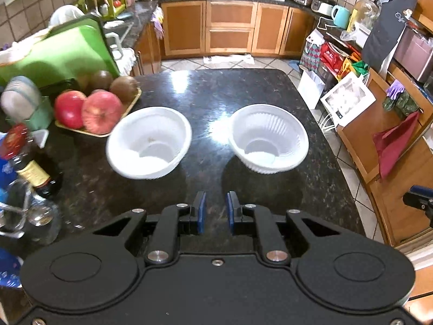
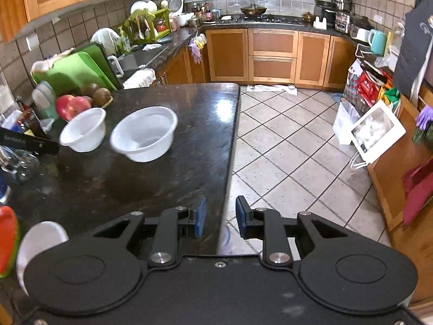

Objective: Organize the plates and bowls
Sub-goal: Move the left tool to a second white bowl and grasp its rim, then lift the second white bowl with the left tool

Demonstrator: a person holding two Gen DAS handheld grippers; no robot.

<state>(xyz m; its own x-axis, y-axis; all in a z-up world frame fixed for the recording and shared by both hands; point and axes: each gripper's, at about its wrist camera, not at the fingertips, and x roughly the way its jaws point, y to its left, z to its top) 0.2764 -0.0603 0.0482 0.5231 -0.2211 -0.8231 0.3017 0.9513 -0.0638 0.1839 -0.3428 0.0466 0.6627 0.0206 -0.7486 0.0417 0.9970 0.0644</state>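
Two white plastic bowls stand side by side, upright and apart, on the dark granite island (image 1: 211,94). The left bowl (image 1: 148,146) is close to the fruit tray; the right bowl (image 1: 268,139) has a ribbed wall. My left gripper (image 1: 216,212) hovers short of the gap between them, its blue pads nearly together with nothing in them. In the right wrist view the same bowls (image 2: 84,130) (image 2: 144,136) lie ahead to the left. My right gripper (image 2: 220,218) hangs over the island's right edge, pads apart and empty. A white dish (image 2: 40,239) and a red plate (image 2: 8,241) sit at bottom left.
A tray of apples and kiwis (image 1: 94,108), a dark bottle (image 1: 38,173) and a glass jar (image 1: 32,216) crowd the island's left side. A green cutting board (image 1: 62,54) stands behind them. Tiled floor (image 2: 284,149) drops off right of the island; bags and shelves line the right wall.
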